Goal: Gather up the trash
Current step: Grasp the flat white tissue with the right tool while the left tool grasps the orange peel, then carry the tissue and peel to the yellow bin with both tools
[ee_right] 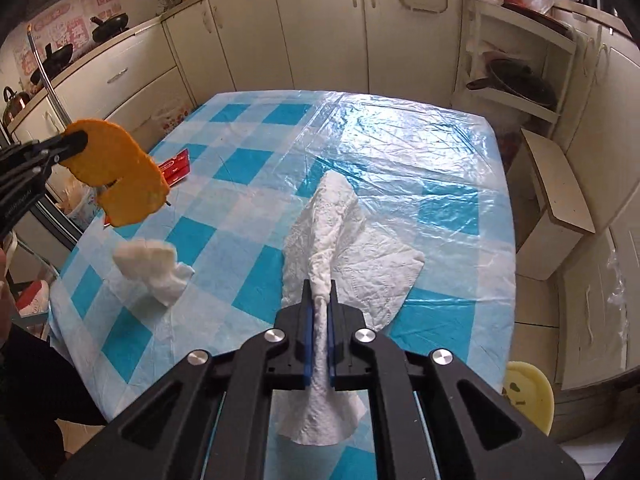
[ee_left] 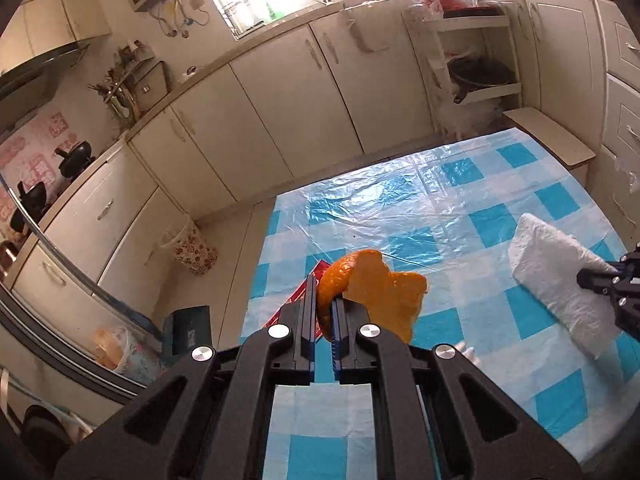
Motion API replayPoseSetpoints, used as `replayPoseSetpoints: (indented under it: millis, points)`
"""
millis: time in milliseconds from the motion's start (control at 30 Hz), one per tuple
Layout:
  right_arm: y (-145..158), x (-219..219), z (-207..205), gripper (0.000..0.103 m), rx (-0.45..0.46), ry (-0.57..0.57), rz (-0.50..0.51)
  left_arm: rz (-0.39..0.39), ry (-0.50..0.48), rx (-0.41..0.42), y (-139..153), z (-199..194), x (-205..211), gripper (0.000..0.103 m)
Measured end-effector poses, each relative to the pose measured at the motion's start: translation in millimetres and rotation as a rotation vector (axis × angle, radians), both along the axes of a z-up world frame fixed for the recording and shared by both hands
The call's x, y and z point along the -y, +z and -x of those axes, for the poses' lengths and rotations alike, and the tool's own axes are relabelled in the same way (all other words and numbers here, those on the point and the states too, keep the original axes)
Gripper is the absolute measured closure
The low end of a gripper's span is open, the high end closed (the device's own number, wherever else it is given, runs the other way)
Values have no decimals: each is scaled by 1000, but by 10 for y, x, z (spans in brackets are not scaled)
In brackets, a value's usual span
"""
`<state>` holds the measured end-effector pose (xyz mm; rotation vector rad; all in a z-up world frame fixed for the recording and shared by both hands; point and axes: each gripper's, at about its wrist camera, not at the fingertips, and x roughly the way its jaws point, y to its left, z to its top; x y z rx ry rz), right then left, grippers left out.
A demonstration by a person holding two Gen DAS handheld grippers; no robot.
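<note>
Left wrist view showed the left gripper [ee_left: 323, 312] pinching a curled orange peel [ee_left: 376, 292] at lower centre, raised above the blue-checked plastic tablecloth [ee_left: 460, 208]; the right gripper [ee_right: 320, 304], angled down, clamped a crumpled white paper towel [ee_right: 340, 232] there.

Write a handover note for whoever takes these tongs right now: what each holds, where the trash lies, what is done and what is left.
Left tongs: shut on the orange peel, lifted clear of the table.
Right tongs: shut on a pinched fold of the white paper towel, most of which lies on the checked cloth.
Still lying loose: crumpled tissue and red packet near the table's left edge.
Done: two pieces gripped.
Left: bin both, then fetch the tissue and packet. Which container is the bin is not clear from these views.
</note>
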<state>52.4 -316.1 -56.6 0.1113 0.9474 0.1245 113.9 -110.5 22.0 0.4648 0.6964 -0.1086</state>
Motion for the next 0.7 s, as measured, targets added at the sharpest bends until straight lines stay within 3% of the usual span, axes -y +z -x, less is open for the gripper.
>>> replayPoseSetpoints:
  millis: [100, 333, 467, 700]
  points:
    - [65, 120, 88, 97, 12, -25, -46, 49, 25, -22, 17, -24, -81, 97]
    - [221, 377, 321, 97, 59, -78, -77, 276, -40, -27, 252, 191, -76, 97]
    - [253, 673, 486, 97, 69, -140, -83, 366, -121, -92, 229, 324, 194, 97]
    - [137, 1273, 820, 97, 38, -289, -62, 422, -255, -204, 50, 658, 948, 97]
